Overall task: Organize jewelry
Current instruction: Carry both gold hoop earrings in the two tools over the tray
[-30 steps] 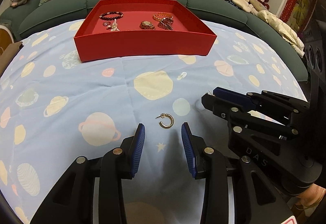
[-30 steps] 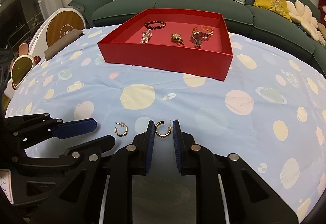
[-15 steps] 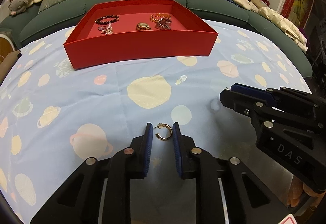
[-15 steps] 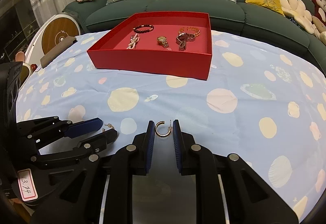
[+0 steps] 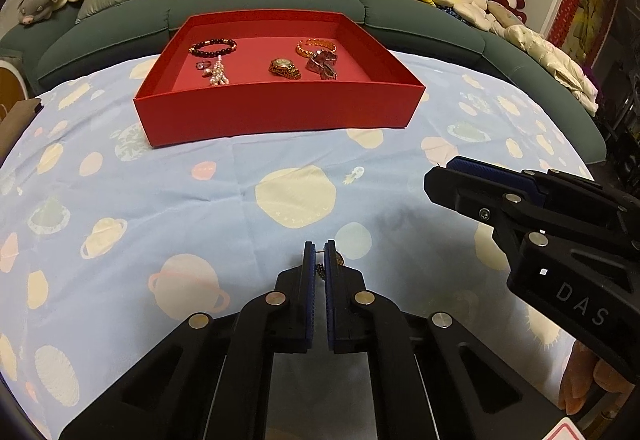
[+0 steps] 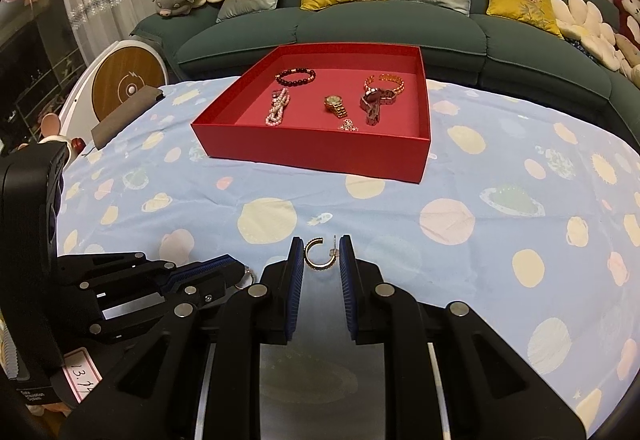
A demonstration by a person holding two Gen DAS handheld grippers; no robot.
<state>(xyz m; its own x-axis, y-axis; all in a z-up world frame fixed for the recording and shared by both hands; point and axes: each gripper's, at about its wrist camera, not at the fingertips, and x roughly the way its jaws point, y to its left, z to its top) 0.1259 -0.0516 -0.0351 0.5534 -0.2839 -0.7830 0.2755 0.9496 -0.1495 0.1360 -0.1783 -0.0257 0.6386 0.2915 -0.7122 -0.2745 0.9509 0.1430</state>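
Note:
A red tray point(image 5: 280, 111) point(image 6: 312, 155) stands on the planet-print cloth and holds bracelets, watches and a pearl piece. My left gripper point(image 5: 319, 252) has its jaws closing tight on a gold hoop earring point(image 5: 338, 260). Only an edge of the hoop shows beside the pads. In the right wrist view that gripper point(image 6: 240, 274) sits low at the left, with its earring point(image 6: 248, 276) at the tips. My right gripper point(image 6: 320, 248) is shut on a second gold hoop earring point(image 6: 318, 267), which spans the gap between the pads. In the left wrist view the right gripper point(image 5: 444, 171) hides that hoop.
A green sofa point(image 5: 280, 5) with cushions and plush toys curves behind the table. A round wooden-faced object point(image 6: 128, 87) and a brown block point(image 6: 124, 111) sit at the table's left edge. Open cloth lies between the grippers and the tray.
The left jaws closed from wide apart onto the earring that lay between them. The right gripper kept its hold on its own earring. The tray sits a little differently in both views.

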